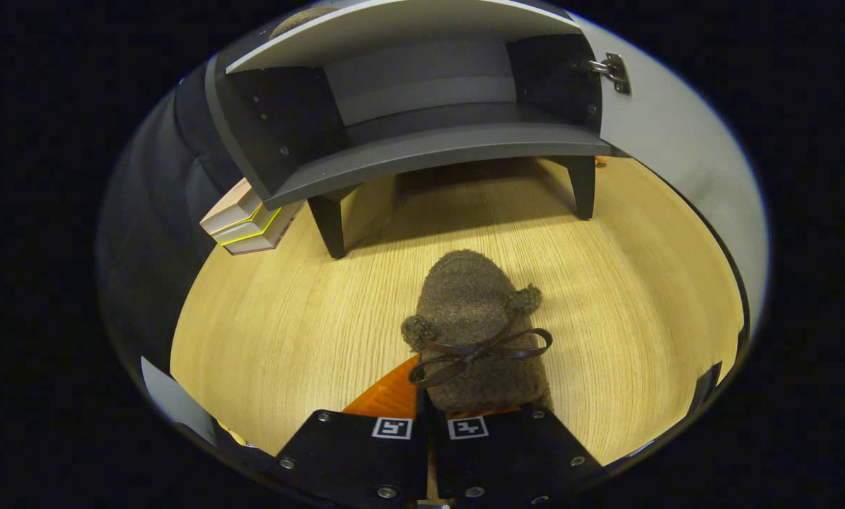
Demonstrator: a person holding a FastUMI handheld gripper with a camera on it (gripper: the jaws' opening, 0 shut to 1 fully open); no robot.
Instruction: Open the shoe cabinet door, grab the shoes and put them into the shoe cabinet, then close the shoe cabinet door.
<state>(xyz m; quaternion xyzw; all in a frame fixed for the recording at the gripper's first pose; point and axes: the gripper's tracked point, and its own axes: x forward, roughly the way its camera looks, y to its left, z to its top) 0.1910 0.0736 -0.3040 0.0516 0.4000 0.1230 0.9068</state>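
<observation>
A brown fuzzy shoe [473,332] with a dark ribbon bow sticks out forward from my gripper [433,408], toe pointing at the cabinet. The fingers are shut on its heel end, which they partly hide, and it hangs above the wooden floor [641,304]. Beyond the shoe stands the dark grey shoe cabinet [436,152] on short legs, with a light top. Its door [677,155] is swung open to the right, hinge [614,71] showing. The inside holds a bare shelf.
A small stack of books or boxes [249,223] lies on the floor against the cabinet's left front leg. A dark wall [146,233] curves round on the left. Open floor lies between the shoe and the cabinet.
</observation>
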